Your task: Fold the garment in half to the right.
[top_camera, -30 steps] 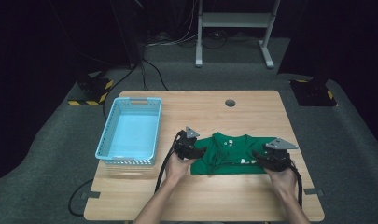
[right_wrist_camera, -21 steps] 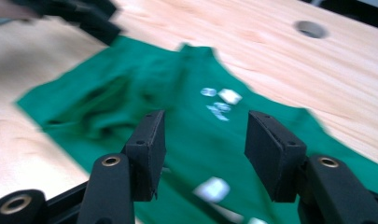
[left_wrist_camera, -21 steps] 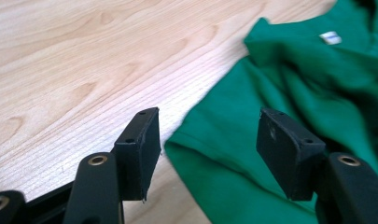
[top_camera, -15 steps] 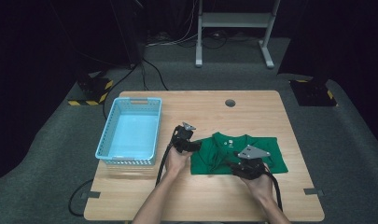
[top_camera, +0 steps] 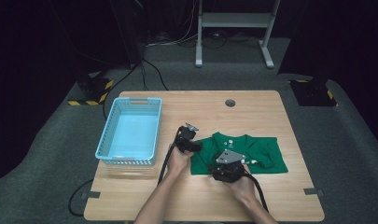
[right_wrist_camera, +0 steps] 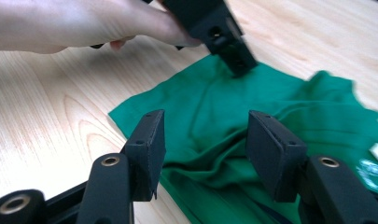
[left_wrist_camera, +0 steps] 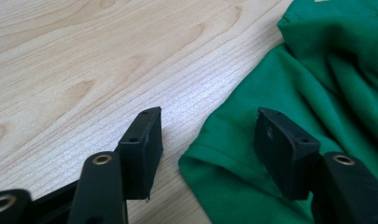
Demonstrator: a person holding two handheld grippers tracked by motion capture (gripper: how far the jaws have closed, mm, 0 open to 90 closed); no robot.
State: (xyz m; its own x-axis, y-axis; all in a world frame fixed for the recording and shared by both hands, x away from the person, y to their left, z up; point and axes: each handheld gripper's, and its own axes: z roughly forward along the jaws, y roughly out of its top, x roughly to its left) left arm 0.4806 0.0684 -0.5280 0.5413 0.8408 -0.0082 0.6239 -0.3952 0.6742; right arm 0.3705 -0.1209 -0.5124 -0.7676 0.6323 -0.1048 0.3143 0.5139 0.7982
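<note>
Since a second ago the right tool [top_camera: 227,169] has swung from the shirt's right edge in toward the middle of its near hem, while the left tool [top_camera: 188,141] has drifted only slightly, keeping to the garment's left corner. What is in hand looks like folding the green T-shirt [top_camera: 261,156], which lies partly doubled over on the right half of the bench [top_camera: 200,105], near the person; the light-blue basket [top_camera: 113,123] stands apart at the left. Both tools are released: the left gripper view shows its jaws spread with a hemmed corner of cloth [left_wrist_camera: 224,158] lying between them on the wood, and the right gripper view shows its jaws parted above rumpled folds [right_wrist_camera: 210,140], the other tool [right_wrist_camera: 235,60] beyond. Judging by this, the step is taking a fresh hold. Next, each tool would need to lower until one jaw slips under the fabric edge, then clench on the layers meant to be lifted, without snagging layers beneath, before carrying the fold across.
</note>
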